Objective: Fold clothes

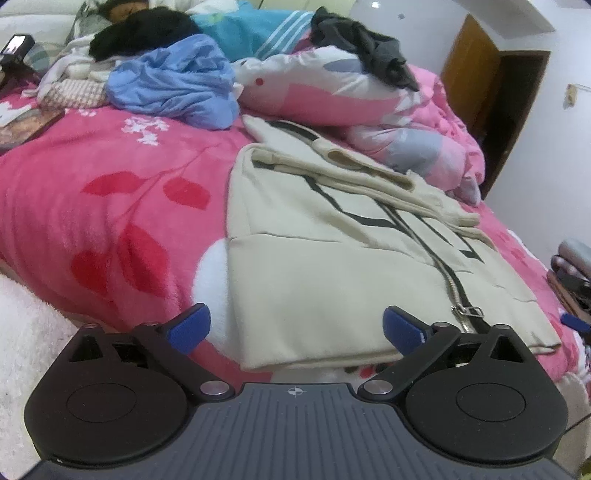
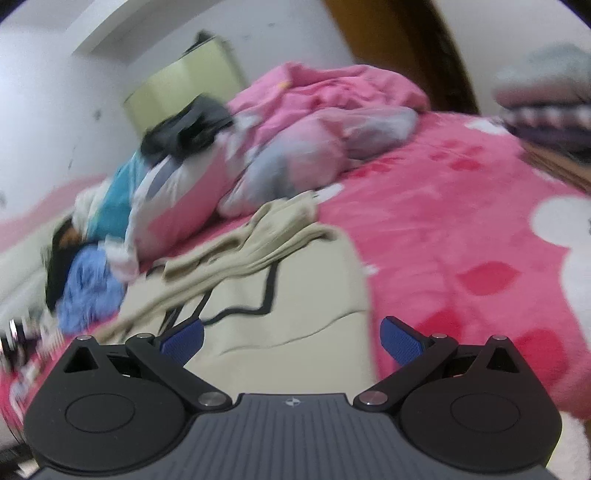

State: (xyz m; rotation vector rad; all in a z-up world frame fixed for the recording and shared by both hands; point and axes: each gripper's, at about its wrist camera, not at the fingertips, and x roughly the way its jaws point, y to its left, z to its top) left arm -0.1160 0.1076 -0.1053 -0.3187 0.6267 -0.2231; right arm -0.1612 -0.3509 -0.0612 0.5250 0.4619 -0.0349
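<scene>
Ahead of the gripper lie 1 cream zip jacket [image 1: 332, 266], 1 blue garment [image 1: 173, 81], 1 dark grey garment [image 1: 369, 48], 1 turquoise striped garment [image 1: 251, 33] and 1 pink pillow [image 1: 317, 92].

1. The cream jacket [image 1: 332, 266] is soft matt knit cloth, its zipper [image 1: 452, 286] shiny metal teeth.
2. The pink blanket [image 1: 110, 206] under it, out toward nine o'clock, is fuzzy, plush fleece.
3. The blue garment [image 1: 173, 81] at eleven o'clock is thin, crumpled cloth with a slight sheen.
4. The left gripper [image 1: 297, 328] has matt black plastic arms, bright metal pivot pins and blue ribbed pads [image 1: 190, 326].
5. The right gripper [image 2: 291, 338] looks the same: matt plastic, grooved grey body.
6. The door [image 1: 469, 70] at one o'clock is smooth brown wood.
</scene>
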